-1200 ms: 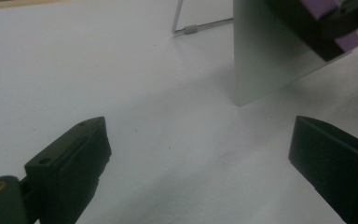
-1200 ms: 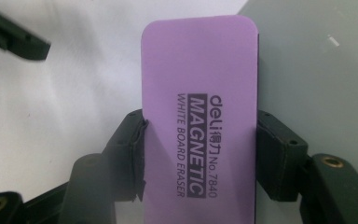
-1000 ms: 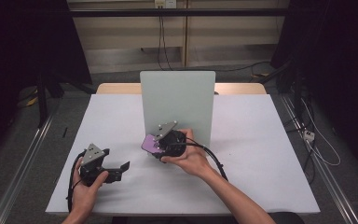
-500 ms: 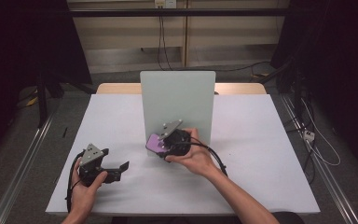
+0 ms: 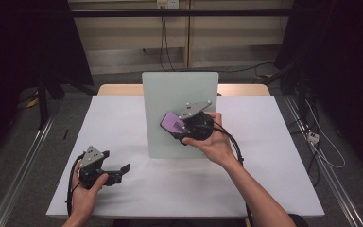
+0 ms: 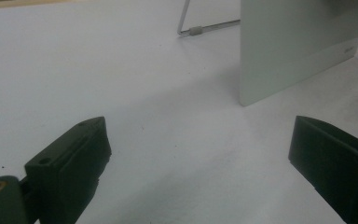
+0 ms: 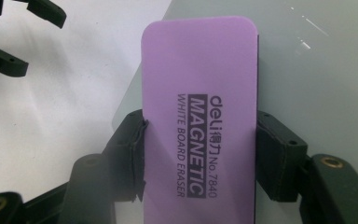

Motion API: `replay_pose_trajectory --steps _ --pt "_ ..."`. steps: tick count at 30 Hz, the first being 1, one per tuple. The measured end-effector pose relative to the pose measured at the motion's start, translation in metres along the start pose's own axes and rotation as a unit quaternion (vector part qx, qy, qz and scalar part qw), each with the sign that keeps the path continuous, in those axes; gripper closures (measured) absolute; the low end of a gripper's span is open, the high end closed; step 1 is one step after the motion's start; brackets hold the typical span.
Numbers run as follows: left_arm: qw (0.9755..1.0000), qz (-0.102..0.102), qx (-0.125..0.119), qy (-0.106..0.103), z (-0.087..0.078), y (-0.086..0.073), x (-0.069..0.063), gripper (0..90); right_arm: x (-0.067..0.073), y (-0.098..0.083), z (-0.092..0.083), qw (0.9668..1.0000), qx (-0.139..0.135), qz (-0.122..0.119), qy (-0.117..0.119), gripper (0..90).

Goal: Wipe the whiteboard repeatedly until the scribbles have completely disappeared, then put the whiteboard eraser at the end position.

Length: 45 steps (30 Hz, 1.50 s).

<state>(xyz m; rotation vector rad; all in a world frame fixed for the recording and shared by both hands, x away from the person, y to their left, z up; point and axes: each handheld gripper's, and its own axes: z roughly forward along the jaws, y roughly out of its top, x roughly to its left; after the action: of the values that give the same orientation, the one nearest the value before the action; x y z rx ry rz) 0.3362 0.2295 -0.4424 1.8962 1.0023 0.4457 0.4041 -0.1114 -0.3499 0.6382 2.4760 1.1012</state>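
A white surface (image 5: pixel 123 123) carries a pale whiteboard (image 5: pixel 170 94) standing upright on a wire stand. Against the board's face, the right gripper (image 5: pixel 177 128) has climbed since a second ago, from near the board's foot to about mid-height. Its fingers (image 7: pixel 130 149) are clamped on the sides of a purple magnetic eraser (image 7: pixel 200 107), held flat to the board, likely mid wiping stroke. Well left of the board, low over the surface, the left gripper (image 5: pixel 118 171) has kept still, fingers (image 6: pixel 70 158) spread wide, holding nothing.
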Motion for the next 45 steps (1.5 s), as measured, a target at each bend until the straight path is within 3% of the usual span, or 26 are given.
replay_pose_trajectory --steps 6,15,25,33,39,45 --pt "1.0 -0.005 0.001 -0.001 0.001 -0.001 0.003 4.9 0.002 -0.013 0.001 0.9998 0.004 0.009 0.017 41.8" --pt "1.0 0.003 0.003 -0.001 0.001 0.001 -0.002 5.0 0.008 -0.039 -0.001 0.9986 0.005 0.031 0.043 41.7" --pt "0.9999 0.011 0.011 -0.003 0.004 0.0 -0.003 5.0 0.014 -0.048 -0.006 0.9963 0.024 0.034 0.076 41.7" --pt "1.0 0.002 0.007 -0.003 0.003 -0.001 -0.002 5.0 0.014 -0.054 -0.006 0.9933 0.024 0.05 0.101 41.7" --pt "0.9999 0.013 0.005 -0.003 0.001 0.001 -0.004 5.0 0.017 -0.059 -0.01 0.9924 0.032 0.046 0.11 41.7" --pt "0.9999 0.011 0.003 0.0 0.001 0.002 -0.004 5.0 0.019 -0.062 -0.01 0.9892 0.048 0.05 0.129 41.7"
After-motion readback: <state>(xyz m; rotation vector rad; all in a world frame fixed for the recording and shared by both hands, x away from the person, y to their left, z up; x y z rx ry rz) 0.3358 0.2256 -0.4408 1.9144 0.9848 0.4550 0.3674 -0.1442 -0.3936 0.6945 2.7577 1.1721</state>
